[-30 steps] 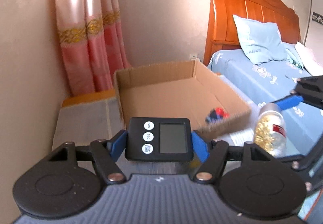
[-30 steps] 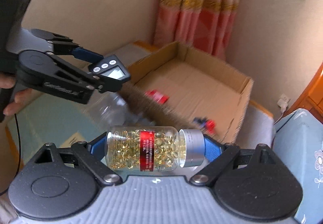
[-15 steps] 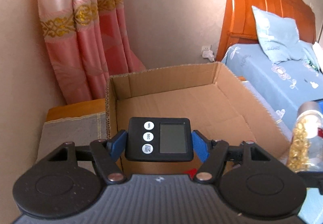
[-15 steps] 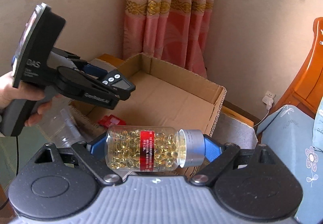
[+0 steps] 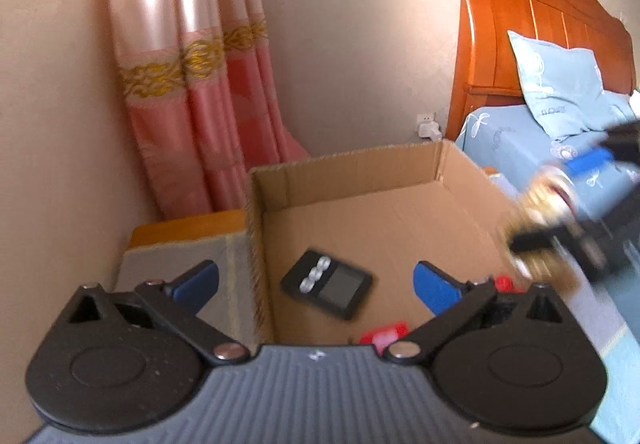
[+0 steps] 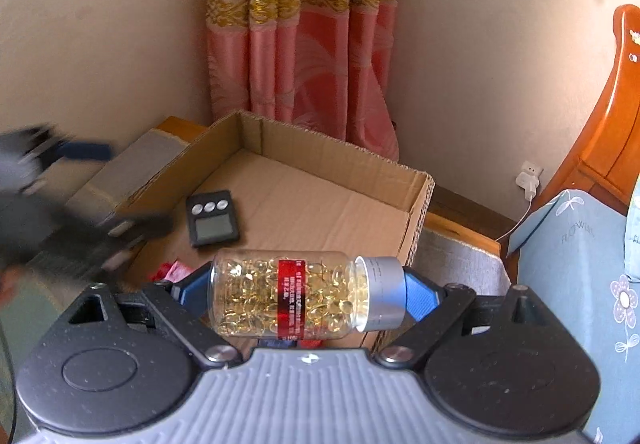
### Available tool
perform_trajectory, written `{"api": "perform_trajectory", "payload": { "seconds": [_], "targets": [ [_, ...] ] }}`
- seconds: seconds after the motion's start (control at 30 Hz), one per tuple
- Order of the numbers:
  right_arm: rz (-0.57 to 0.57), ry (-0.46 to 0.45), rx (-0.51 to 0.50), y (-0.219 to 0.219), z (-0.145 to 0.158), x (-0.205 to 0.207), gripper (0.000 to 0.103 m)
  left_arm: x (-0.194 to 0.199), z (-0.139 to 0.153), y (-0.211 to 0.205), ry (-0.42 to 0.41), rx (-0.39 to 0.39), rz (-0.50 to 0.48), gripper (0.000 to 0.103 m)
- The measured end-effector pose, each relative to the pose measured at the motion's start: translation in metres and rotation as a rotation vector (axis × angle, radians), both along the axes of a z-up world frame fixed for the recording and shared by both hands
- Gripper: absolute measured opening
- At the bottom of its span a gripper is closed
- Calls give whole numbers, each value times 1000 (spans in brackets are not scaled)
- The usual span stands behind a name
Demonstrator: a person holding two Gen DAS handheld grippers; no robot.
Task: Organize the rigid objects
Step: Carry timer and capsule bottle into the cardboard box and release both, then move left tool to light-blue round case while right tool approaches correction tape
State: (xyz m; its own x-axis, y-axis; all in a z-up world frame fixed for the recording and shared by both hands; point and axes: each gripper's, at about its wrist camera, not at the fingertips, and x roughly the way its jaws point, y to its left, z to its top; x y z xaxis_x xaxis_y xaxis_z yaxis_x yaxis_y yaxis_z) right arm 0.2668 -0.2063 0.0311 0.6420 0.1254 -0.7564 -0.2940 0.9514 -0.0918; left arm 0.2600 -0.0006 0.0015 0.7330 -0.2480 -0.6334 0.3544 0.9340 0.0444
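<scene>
The black digital timer (image 5: 327, 290) lies on the floor of the open cardboard box (image 5: 360, 175), also seen in the right wrist view (image 6: 211, 217). My left gripper (image 5: 316, 284) is open and empty above the box's near left corner. My right gripper (image 6: 308, 292) is shut on a clear pill bottle (image 6: 296, 294) with yellow capsules, a red label and a silver cap, held sideways above the near edge of the box (image 6: 420, 203). The bottle shows blurred in the left wrist view (image 5: 540, 219).
Small red items (image 5: 386, 334) lie in the box's near part. The box sits on a cloth-covered low stand (image 5: 180, 256) by a pink curtain (image 5: 192, 83). A bed with a wooden headboard (image 5: 520, 27) and blue bedding (image 6: 572, 268) stands to the right.
My left gripper has opened and let go of the timer, which now lies in the box. My right gripper has moved nearer over the box with the bottle.
</scene>
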Motion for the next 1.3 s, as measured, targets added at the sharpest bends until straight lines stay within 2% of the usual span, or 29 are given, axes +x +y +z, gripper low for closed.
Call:
{"api": "perform_trajectory", "payload": {
  "seconds": [0.13,0.23,0.37,0.43,0.47,0.57,0.73,0.9,1.0,1.13,1.3],
  "targets": [
    [-27,9,11,0,-3,25,96,-40,1,18,-24,20,10,102],
    [-45,26,10,3,-7,47,96,-69,-2,31,-59,0,-5,102],
    [-74,35,-3,6,-13,69,96,-100,-7,39,-77,20,33,102],
    [-113,37,-2,6,-16,78,96,-112,-13,39,-76,23,60,102],
    [-125,36,2,6,-17,80,100,-117,-16,40,-73,21,62,102],
    [-135,27,21,3,-17,76,103,-126,-26,36,-43,8,42,102],
    [-135,10,-11,4,-10,53,103,-133,-34,23,-37,81,4,102],
    [-157,10,13,-1,-3,14,103,-140,-34,15,-27,76,-16,102],
    [-158,17,9,-3,-4,-14,103,-142,-38,11,2,103,-22,102],
    [-164,14,-15,-3,-11,-53,103,-143,-42,11,45,132,-15,102],
    [-255,44,-9,-15,-36,-95,103,-150,-48,16,68,145,-17,102]
  ]
}}
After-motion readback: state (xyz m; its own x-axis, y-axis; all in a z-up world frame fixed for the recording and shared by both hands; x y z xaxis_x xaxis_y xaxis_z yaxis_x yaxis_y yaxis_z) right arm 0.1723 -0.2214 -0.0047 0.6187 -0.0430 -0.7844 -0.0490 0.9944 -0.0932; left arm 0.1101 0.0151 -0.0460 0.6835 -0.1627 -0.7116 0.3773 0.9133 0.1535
